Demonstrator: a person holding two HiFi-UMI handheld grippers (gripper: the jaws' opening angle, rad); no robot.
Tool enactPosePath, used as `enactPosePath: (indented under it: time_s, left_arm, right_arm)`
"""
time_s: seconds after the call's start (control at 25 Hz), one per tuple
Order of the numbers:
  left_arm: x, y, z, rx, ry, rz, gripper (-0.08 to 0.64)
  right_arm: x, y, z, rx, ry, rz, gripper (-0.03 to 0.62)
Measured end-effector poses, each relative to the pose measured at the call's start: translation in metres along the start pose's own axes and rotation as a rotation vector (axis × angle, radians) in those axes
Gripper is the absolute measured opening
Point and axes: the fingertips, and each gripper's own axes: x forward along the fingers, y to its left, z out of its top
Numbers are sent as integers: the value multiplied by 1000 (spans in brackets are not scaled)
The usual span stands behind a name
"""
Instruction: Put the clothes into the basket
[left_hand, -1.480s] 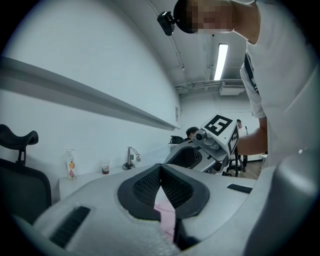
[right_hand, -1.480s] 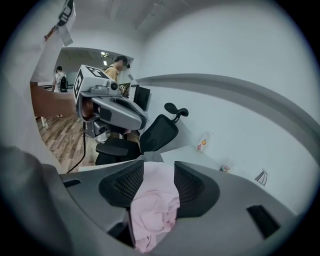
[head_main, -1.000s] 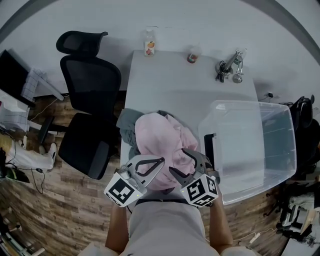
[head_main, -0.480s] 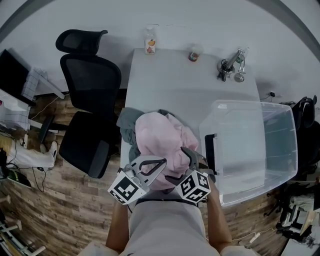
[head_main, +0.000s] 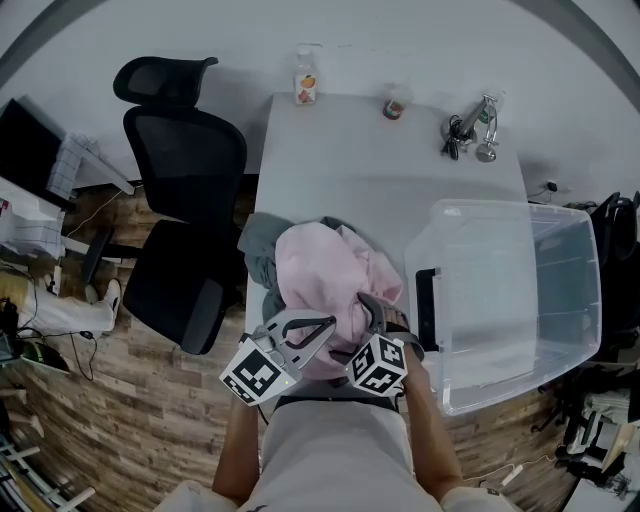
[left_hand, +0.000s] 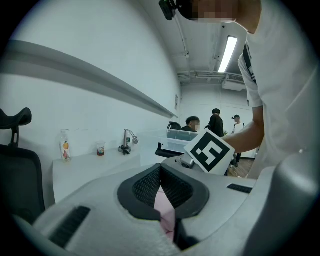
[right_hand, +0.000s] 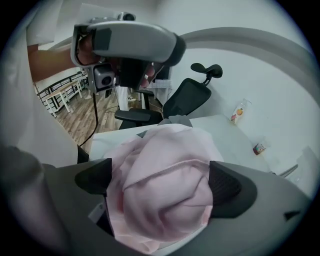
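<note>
You had the pink garment (head_main: 320, 285) bunched in a heap at the lower middle of the head view, on the near edge of the white table (head_main: 380, 170), lying over a grey garment (head_main: 258, 250) that stuck out at its left. Your left gripper (head_main: 322, 322) came in from the lower left of that frame and was clenched on the pink garment: in the left gripper view, a thin fold of pink cloth (left_hand: 165, 212) sat pinched between the two dark pads, which stood almost together. Your right gripper (head_main: 362, 318), just to the right of the left one, was released. Its jaws had just been opening and stood wide apart in the right gripper view, with a rounded bulge of the pink garment (right_hand: 165, 190) filling the space between the pads.

The basket (head_main: 590, 300), a clear plastic bin, stood at the right of the head view, beside the pile, with no clothes in it. A black office chair (head_main: 185, 200) stood at the left of the table. A bottle (head_main: 305, 80) and a small cup (head_main: 395, 105) stood along the table's far edge, at the top of the frame.
</note>
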Motion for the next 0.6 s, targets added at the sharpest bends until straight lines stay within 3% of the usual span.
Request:
enactPosePath:
  time_s: [0.36,0.6]
  left_arm:
    - [-3,1,-5,-7,12,4,5]
    - [-5,2,-6,-16,15,5,5]
  right_arm:
    - [24,-5,-17,-45,63,-54,575]
    - [38,-10,-19,-30,37,-97,572]
